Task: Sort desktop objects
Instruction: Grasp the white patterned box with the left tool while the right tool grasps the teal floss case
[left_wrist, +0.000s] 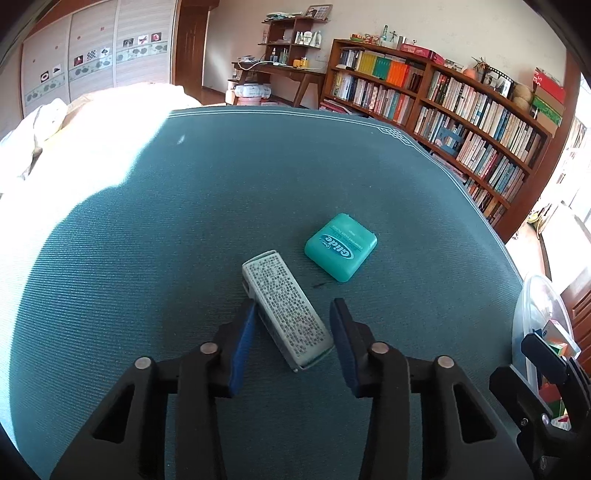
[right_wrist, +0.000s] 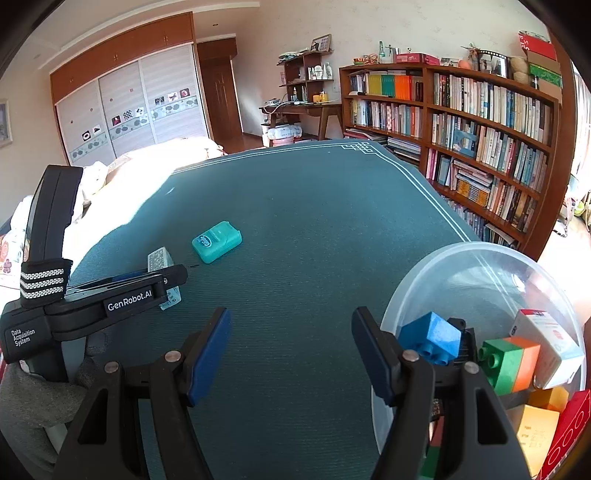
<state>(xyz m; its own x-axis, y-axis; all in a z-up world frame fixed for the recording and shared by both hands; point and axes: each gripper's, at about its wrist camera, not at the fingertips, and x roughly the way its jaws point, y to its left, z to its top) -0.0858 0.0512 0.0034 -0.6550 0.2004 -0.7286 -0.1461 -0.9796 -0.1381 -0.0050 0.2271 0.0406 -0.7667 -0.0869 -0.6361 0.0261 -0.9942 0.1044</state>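
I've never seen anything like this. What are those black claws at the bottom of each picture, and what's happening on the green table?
There is no robot here. A person holds hand tongs in each hand, and a wide-angle camera on each looks along its fingers. One picture comes from the left tongs, the other from the right tongs. On the green mat lie a small white printed box and a teal Glide floss case. The left tongs are closed on the white box, which rests on the mat. The right tongs are open and empty, beside a clear plastic bowl holding toy blocks.
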